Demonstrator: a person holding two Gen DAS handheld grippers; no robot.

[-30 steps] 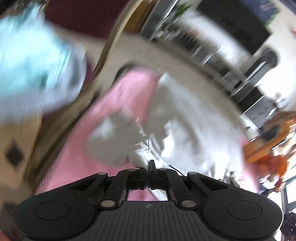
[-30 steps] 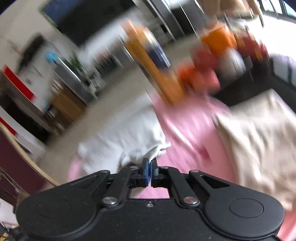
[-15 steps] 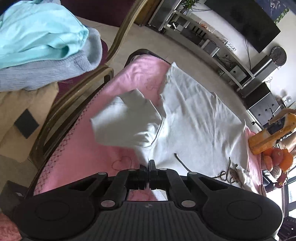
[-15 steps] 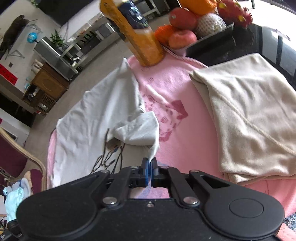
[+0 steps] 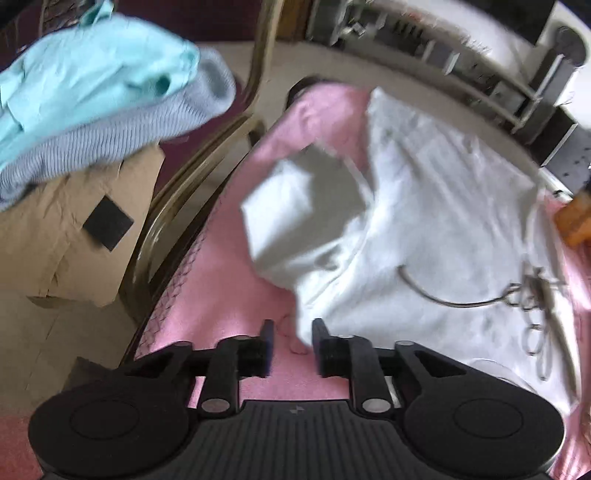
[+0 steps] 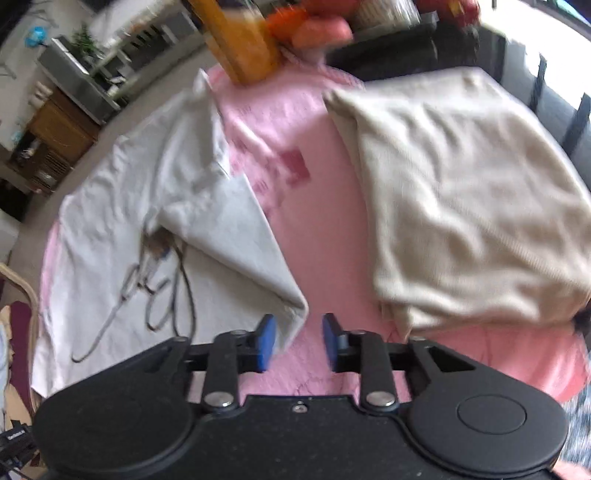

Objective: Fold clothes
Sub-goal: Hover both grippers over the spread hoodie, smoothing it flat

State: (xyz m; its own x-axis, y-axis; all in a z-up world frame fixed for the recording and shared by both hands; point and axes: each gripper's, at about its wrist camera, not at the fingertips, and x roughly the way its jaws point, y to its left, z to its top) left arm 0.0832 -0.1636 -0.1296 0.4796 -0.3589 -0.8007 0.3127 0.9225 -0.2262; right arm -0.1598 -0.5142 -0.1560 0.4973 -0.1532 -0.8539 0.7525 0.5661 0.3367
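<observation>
A white T-shirt (image 5: 436, 206) with a dark line drawing lies spread on a pink cloth-covered table (image 5: 229, 306). It also shows in the right wrist view (image 6: 147, 206). Its left sleeve (image 5: 299, 214) is folded in over the body, and its right sleeve (image 6: 240, 251) likewise. My left gripper (image 5: 290, 341) is open, just off the shirt's near corner. My right gripper (image 6: 298, 338) is open with the folded sleeve's corner lying between its fingers, not gripped.
A folded beige garment (image 6: 465, 199) lies on the table to the right. An orange bottle (image 6: 240, 40) and fruit (image 6: 317, 26) stand at the far end. A chair (image 5: 207, 147) to the left carries teal (image 5: 85, 77) and grey (image 5: 122, 125) clothes.
Both grippers were shut on the shirt's sleeve corners and have now opened, letting the cloth drop folded onto the shirt. Both views have pulled back slightly.
</observation>
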